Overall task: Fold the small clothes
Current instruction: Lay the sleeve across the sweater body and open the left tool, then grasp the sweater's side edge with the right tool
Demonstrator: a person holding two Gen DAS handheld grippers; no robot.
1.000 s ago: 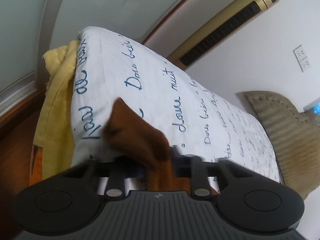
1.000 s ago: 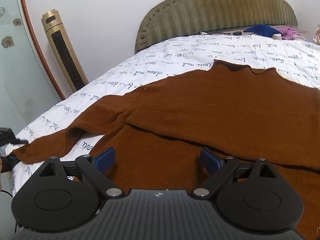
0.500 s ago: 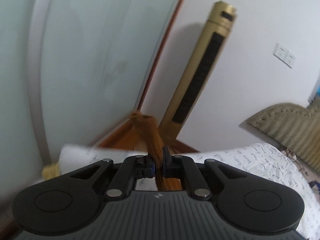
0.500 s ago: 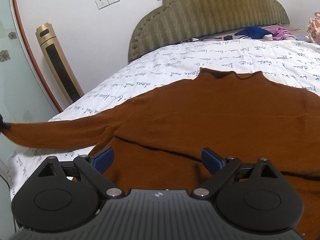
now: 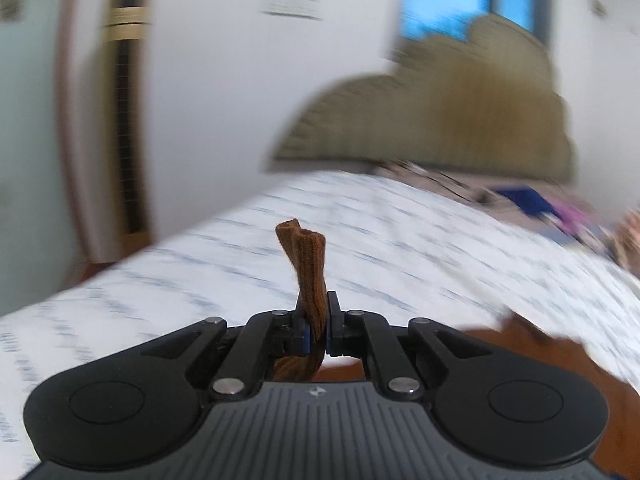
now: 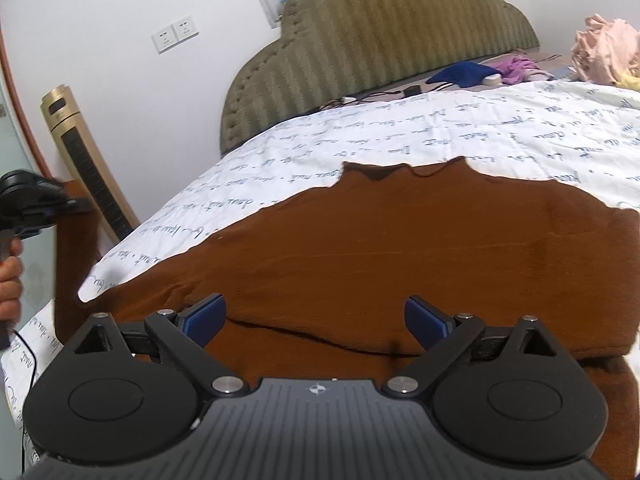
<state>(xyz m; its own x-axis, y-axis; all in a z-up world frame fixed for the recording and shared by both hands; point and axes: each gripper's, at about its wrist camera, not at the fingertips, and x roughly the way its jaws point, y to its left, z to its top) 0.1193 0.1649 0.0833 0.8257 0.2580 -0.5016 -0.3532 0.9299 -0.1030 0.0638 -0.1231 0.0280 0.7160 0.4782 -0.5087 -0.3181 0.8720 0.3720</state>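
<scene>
Beyond the fingers of the left gripper (image 5: 316,330), the bedspread (image 5: 400,248) and headboard (image 5: 460,120) smeared into motion blur, the script unreadable. Below the right gripper's fingers (image 6: 204,318), its housing hid the brown sweater's (image 6: 400,248) near hem, and the frame's right edge cut off its far sleeve.

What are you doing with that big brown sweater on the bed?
A person is folding a brown sweater laid out on a bed with a writing-print cover. The left gripper is shut on the end of one sleeve and holds it lifted up off the bed. The right gripper hangs open over the sweater's body, holding nothing.
</scene>
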